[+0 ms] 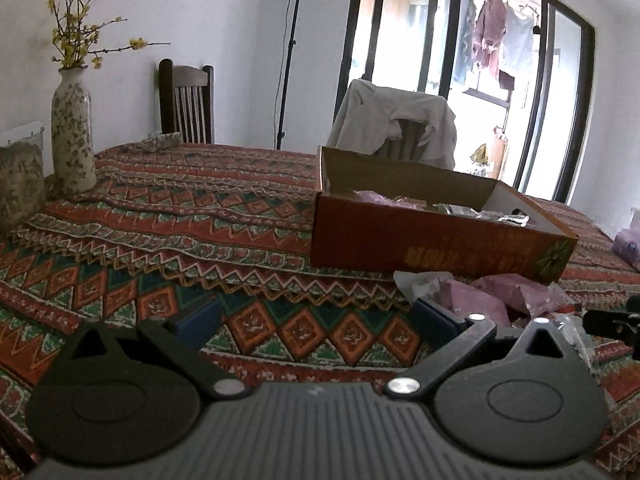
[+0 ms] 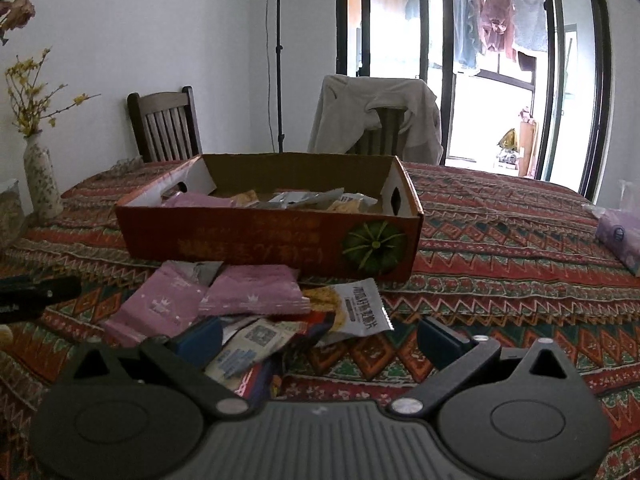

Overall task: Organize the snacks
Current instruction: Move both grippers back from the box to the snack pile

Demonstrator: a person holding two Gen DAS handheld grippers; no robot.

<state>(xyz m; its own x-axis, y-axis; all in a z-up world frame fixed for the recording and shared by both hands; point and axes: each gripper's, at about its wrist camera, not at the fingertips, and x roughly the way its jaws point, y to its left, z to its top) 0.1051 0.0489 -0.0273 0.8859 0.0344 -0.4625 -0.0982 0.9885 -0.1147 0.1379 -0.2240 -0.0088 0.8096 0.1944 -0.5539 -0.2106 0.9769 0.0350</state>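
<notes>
box lettering (image 2: 256,244) blurred, tissue pack (image 2: 620,236) cropped

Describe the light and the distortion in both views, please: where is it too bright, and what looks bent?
Left wrist view: the window is overexposed, the cardboard box front sits in shade, and the window frame bows from the fisheye. Right wrist view: the same backlight washes out the window; the snack packets are dim but readable, and the tablecloth stripes curve toward the edges.

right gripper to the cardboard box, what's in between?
In the right wrist view, a loose pile of snack packets lies on the tablecloth between the open right gripper and the cardboard box.
</notes>
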